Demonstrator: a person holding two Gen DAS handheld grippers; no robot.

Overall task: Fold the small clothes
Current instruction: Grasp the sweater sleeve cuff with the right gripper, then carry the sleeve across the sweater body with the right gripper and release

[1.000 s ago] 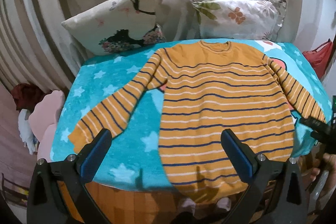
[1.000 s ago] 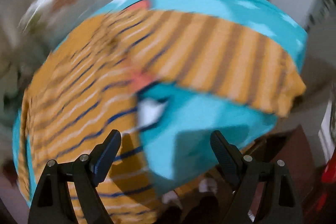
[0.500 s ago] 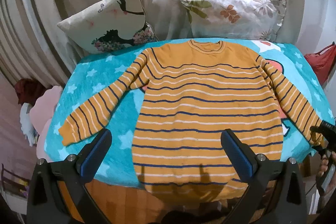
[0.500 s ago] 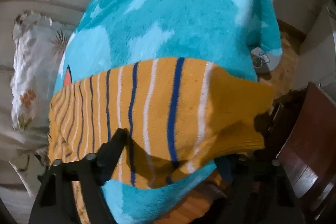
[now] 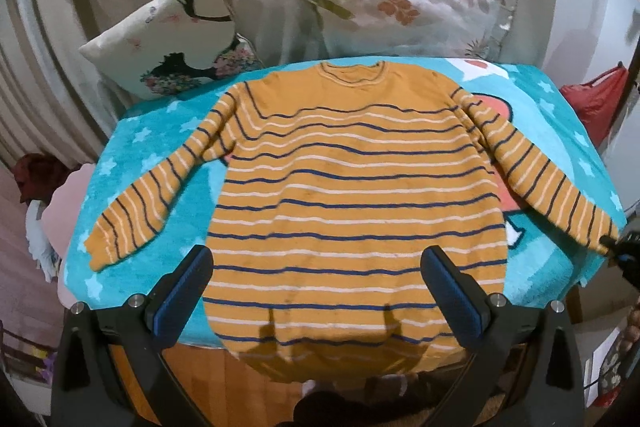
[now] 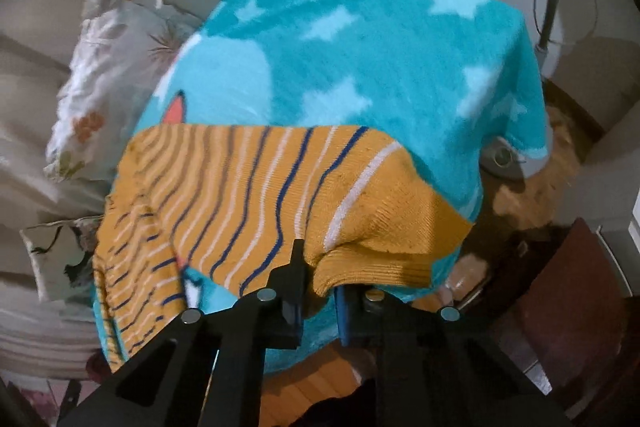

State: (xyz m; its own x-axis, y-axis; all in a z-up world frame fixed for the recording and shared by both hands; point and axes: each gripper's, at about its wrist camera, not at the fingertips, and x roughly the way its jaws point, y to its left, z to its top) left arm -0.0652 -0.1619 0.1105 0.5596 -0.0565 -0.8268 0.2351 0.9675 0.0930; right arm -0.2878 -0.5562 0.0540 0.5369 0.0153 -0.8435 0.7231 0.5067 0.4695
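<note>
My left gripper (image 5: 316, 291) hung spread apart over the orange knitted sweater with navy and white stripes (image 5: 356, 211), flat on the turquoise star-patterned blanket (image 5: 148, 163). Only my right wrist view showed my right gripper (image 6: 318, 293) pinching the sleeve cuff (image 6: 384, 247).

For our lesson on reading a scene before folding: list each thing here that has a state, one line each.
Sweater: spread flat, unfolded, hem over the edge.
Right sleeve cuff: pinched, lifted slightly.
Right tongs: shut on the cuff.
Left tongs: open, holding nothing.
Blanket: spread out under the sweater.
</note>
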